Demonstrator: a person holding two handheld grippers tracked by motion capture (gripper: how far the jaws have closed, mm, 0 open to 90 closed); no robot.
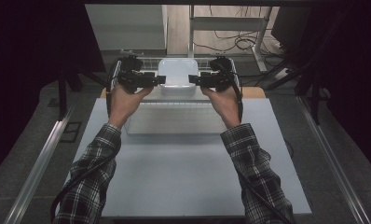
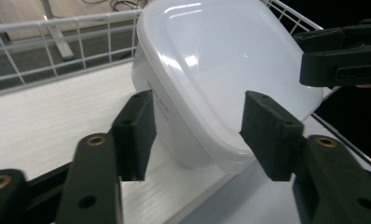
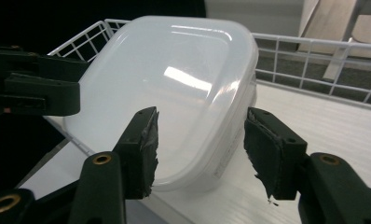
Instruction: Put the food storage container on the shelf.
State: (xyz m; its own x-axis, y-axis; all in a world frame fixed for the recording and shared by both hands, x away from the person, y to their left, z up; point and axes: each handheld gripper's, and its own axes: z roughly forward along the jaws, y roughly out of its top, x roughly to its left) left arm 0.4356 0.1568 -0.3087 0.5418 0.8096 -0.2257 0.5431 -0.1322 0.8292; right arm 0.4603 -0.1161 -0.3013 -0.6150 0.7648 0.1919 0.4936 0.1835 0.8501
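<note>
Looking down from the high view, I see the left gripper [image 1: 161, 80] and the right gripper [image 1: 192, 79] facing each other across a white lidded container [image 1: 177, 73]. It sits at the far edge of the table [image 1: 183, 172], inside a white wire rack [image 1: 148, 60]. My 2 hands, in plaid sleeves [image 1: 97, 163], hold the grippers level with the tub's sides.

From the left gripper view, the jaws stand partly apart with the near corner of the container [image 2: 221, 79] between them; the pads sit just beside the lid's rim, and no pad presses on it. The right gripper [image 2: 342, 56] shows at the far side of the tub, and the wire rack [image 2: 58, 42] runs behind.

From the right gripper view, the jaws are again partly apart around a corner of the container [image 3: 174, 84], pads clear of the plastic. The left gripper [image 3: 34, 84] sits at the opposite edge, and the rack [image 3: 314, 60] borders the white shelf [image 3: 323, 121] under the tub.
</note>
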